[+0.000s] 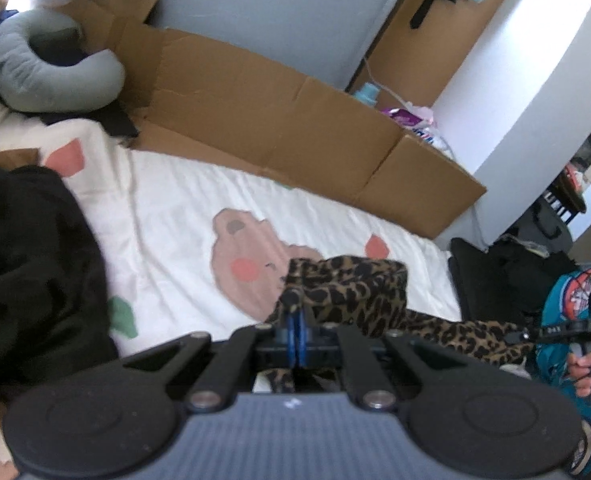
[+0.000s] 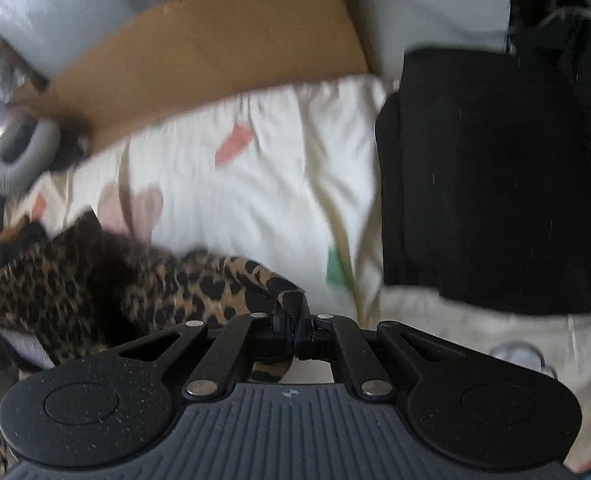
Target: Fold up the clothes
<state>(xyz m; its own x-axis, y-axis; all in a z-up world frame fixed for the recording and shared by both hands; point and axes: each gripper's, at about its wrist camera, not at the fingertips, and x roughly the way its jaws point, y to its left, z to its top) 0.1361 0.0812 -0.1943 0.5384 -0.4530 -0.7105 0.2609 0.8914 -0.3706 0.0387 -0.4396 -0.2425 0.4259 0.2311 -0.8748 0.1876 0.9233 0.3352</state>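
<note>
On the cream bedspread with pastel bear print (image 1: 183, 200) lies your leopard-print fabric garment (image 1: 359, 292), stretched between your two tools. Your left gripper (image 1: 296, 312) has its fingers pinched together on a bunched edge of it; your right gripper (image 2: 293, 312) is likewise clamped on another rolled edge. A flattened brown cardboard box (image 1: 255, 112) leans along the far side, a grey U-shaped neck pillow (image 1: 43, 68) sits beside it, and a dark black garment (image 1: 27, 264) lies left.

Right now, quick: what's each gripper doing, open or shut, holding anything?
Left gripper: shut on the leopard-print garment.
Right gripper: shut on the same leopard-print garment, at another edge.
</note>
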